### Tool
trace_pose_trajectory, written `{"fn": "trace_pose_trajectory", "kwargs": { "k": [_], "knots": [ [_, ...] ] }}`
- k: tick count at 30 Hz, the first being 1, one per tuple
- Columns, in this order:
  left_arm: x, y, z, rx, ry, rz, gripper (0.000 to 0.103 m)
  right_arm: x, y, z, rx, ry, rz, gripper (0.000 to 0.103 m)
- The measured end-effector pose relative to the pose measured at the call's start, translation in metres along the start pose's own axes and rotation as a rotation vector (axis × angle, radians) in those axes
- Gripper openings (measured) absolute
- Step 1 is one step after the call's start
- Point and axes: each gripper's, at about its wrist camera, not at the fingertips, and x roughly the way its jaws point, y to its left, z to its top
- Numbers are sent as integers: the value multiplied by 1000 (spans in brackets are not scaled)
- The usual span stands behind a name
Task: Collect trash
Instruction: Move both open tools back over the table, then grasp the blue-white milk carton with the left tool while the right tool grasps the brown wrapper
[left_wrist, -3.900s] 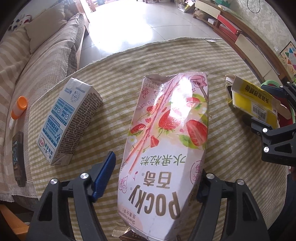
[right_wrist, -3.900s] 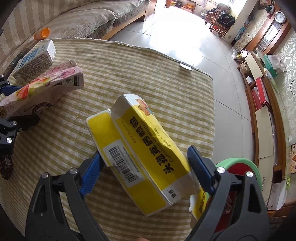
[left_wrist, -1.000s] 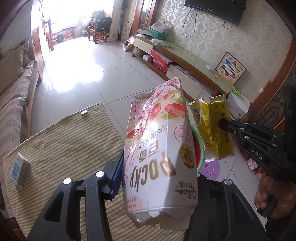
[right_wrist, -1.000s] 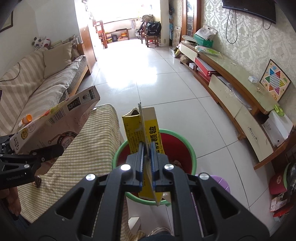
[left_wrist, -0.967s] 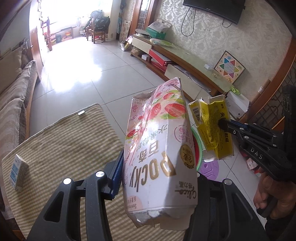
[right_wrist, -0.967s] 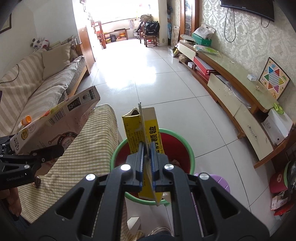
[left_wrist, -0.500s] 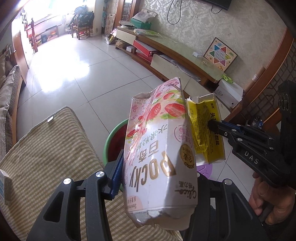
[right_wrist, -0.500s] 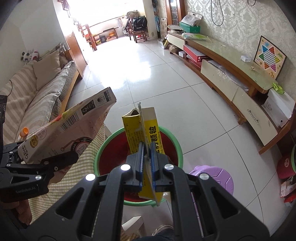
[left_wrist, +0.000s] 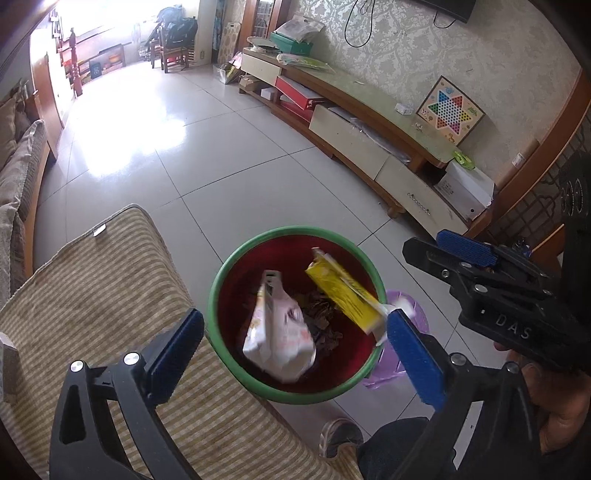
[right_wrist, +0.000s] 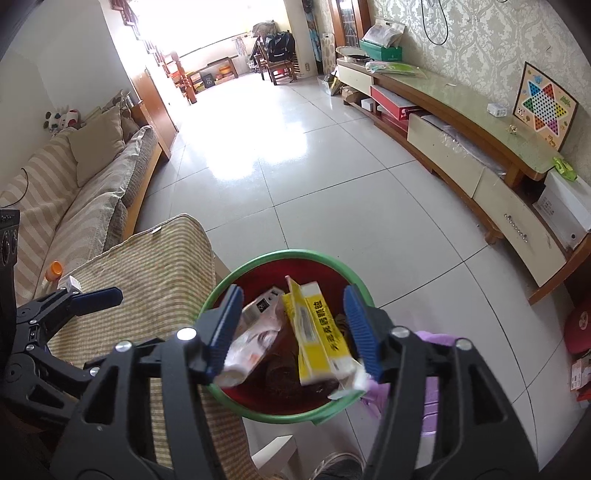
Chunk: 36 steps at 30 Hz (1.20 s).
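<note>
A bin with a green rim (left_wrist: 221, 273) and a red inside stands on the floor beside the table. The pink Pocky box (left_wrist: 277, 332) and the yellow box (left_wrist: 343, 295) are loose inside it, blurred as they drop onto dark scraps. My left gripper (left_wrist: 293, 315) hangs over the bin, its jaws opening wide with nothing pressed between the pads. My right gripper (right_wrist: 292, 291) is also above the bin (right_wrist: 280, 254), its jaws opening. The yellow box (right_wrist: 317, 332) and the Pocky box (right_wrist: 255, 332) lie below it, free of its pads. A small white carton (right_wrist: 70, 283) stays on the table.
The striped table cloth (left_wrist: 92, 295) reaches the bin's left side. A purple stool (left_wrist: 410, 314) sits right behind the bin, and a person's shoe (left_wrist: 340, 439) is near it. The sofa (right_wrist: 74, 192) with an orange-capped bottle (right_wrist: 55, 267) runs left, a long TV cabinet (right_wrist: 461, 122) right.
Both grippers were shut on their boxes over the bin. Now both have opened, and the Pocky box and the yellow box have dropped into the bin.
</note>
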Motion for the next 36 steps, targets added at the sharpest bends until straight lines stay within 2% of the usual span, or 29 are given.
{"fn": "trace_pose_trajectory", "kwargs": {
  "k": [1, 3, 6, 11, 22, 36],
  "knots": [
    [0, 3, 0, -4, 1, 4, 95, 0, 0, 0, -2, 1, 5, 63],
    [-2, 8, -3, -15, 1, 6, 95, -1, 2, 0, -4, -4, 6, 76],
    [-7, 16, -8, -27, -2, 11, 95, -4, 8, 0, -15, -13, 5, 88],
    [-19, 30, -17, -42, -5, 23, 95, -9, 23, 1, -45, -25, -2, 98],
    [-69, 89, -62, -133, -33, 89, 95, -20, 89, -12, -146, -26, 31, 98],
    [-158, 210, -148, -330, -113, 202, 95, -27, 224, -44, -320, -4, 120, 98]
  ]
}}
